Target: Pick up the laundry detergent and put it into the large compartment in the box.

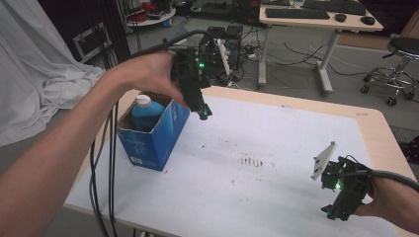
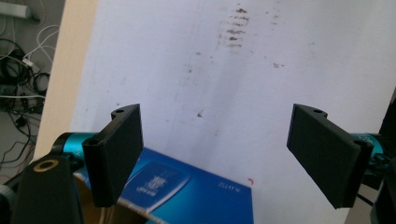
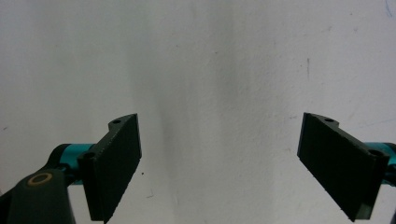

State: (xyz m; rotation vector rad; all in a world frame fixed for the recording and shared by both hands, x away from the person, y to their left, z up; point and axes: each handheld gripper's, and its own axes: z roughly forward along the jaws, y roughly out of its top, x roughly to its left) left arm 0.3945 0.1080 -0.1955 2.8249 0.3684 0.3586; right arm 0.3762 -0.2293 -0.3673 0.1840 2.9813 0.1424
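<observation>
A blue cardboard box (image 1: 153, 136) stands open-topped at the left of the white table sheet (image 1: 276, 148). Inside it sits a blue bottle (image 1: 146, 112) with a white cap. My left gripper (image 1: 201, 109) hangs in the air just right of the box's upper edge, pointing down. In the left gripper view its jaws stand wide apart with nothing between them, and the box's blue side (image 2: 196, 191) lies below. My right gripper (image 1: 336, 211) rests low near the table's front right, held by a hand. Its jaws are also wide open over bare white sheet (image 3: 215, 70).
Brown stains (image 1: 249, 160) mark the middle of the sheet. A white cloth (image 1: 34, 74) hangs at the left. Behind the table stand a desk (image 1: 316, 22) with keyboards, cables on the floor and a stool (image 1: 400, 64) at the right. Black cables (image 1: 106, 163) trail from the left gripper.
</observation>
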